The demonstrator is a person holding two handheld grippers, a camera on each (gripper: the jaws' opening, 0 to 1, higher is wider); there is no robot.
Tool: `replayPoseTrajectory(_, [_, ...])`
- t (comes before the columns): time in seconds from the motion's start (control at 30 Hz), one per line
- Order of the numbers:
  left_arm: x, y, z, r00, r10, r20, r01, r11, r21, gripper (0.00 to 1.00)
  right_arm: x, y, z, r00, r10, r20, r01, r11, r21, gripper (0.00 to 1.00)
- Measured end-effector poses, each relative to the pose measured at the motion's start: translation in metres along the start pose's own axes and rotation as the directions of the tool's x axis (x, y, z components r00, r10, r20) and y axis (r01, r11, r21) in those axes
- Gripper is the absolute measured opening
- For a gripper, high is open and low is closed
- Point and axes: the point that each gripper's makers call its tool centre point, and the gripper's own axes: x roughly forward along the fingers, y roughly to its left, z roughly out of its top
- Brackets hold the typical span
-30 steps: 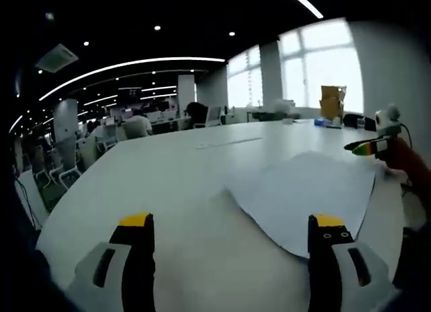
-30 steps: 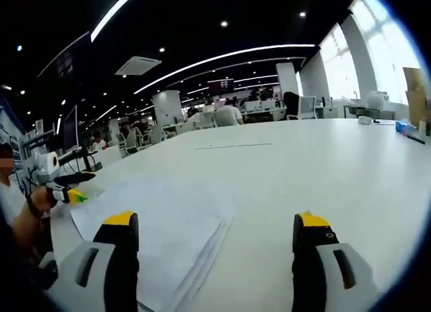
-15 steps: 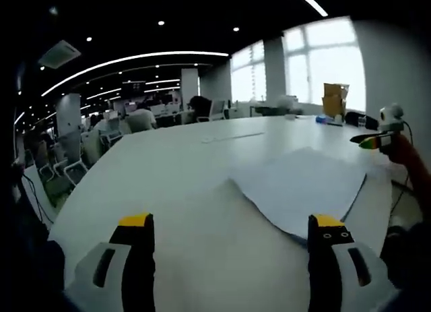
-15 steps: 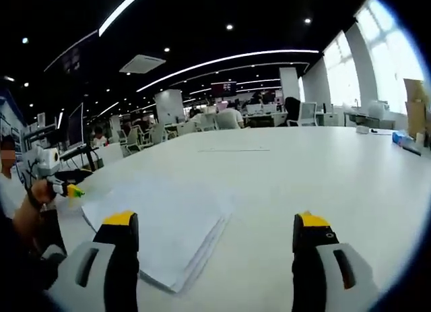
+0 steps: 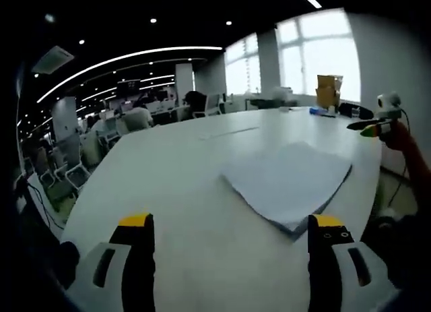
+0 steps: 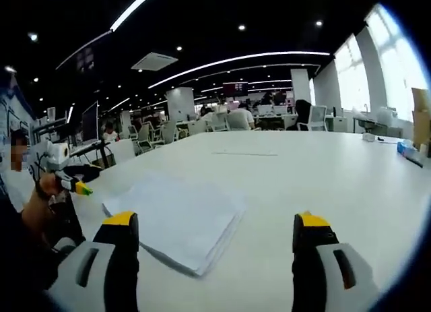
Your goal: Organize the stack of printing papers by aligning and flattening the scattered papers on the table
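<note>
One flat stack of thin white paper sheets point(image 5: 288, 184), edges roughly squared, lying on a smooth white table point(image 5: 168, 177), left gripper point(image 5: 232, 258) and right gripper point(image 6: 214, 258) both held above it, yellow-tipped jaws spread wide, gripping nothing

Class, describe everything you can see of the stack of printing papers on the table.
The stack of printing papers is white, thin sheets piled flat on the white table. Its edges look roughly aligned, though layered sheet edges show at the near corner. It lies ahead of both open tools, neither touching it. Nothing rests on top.
</note>
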Motion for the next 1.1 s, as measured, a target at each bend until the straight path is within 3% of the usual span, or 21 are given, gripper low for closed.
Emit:
replayPoseTrajectory(0.1, [-0.011,-0.006,0.007,0.999,-0.011,0.039,0.012,1.000,-0.017,0.97,-0.007,0.007,0.005,0.999,0.034,0.011,-0.034,0.999,0.016,0.90])
replayPoseTrajectory(0.23, [-0.018,-0.011,0.006,0.999,-0.028,0.036,0.028,0.999,-0.015,0.97,-0.014,0.010,0.009,0.999,0.050,0.022,-0.051,0.998,0.034,0.90])
replayPoseTrajectory(0.5, [-0.036,-0.002,0.012,0.998,0.006,0.057,-0.004,1.000,-0.026,0.97,-0.030,0.014,0.008,1.000,0.028,0.004,-0.028,1.000,-0.012,0.90])
replayPoseTrajectory(0.7, [-0.051,-0.002,0.013,0.999,0.014,0.051,-0.012,0.999,-0.034,0.96,-0.043,0.018,0.011,1.000,0.020,-0.004,-0.020,0.999,-0.036,0.90])
replayPoseTrajectory(0.73, [-0.053,-0.003,0.010,1.000,0.010,0.028,-0.009,0.999,-0.048,0.95,-0.045,0.019,0.011,1.000,0.021,-0.005,-0.021,0.999,-0.040,0.90])
replayPoseTrajectory(0.93, [-0.063,-0.009,0.005,1.000,-0.010,0.006,0.010,0.999,-0.049,0.95,-0.055,0.030,0.014,0.998,0.064,-0.011,-0.065,0.997,-0.032,0.90])
replayPoseTrajectory(1.1, [-0.072,-0.011,0.004,1.000,-0.008,0.002,0.008,0.999,-0.045,0.95,-0.060,0.030,0.013,0.999,0.044,-0.030,-0.046,0.997,-0.065,0.90])
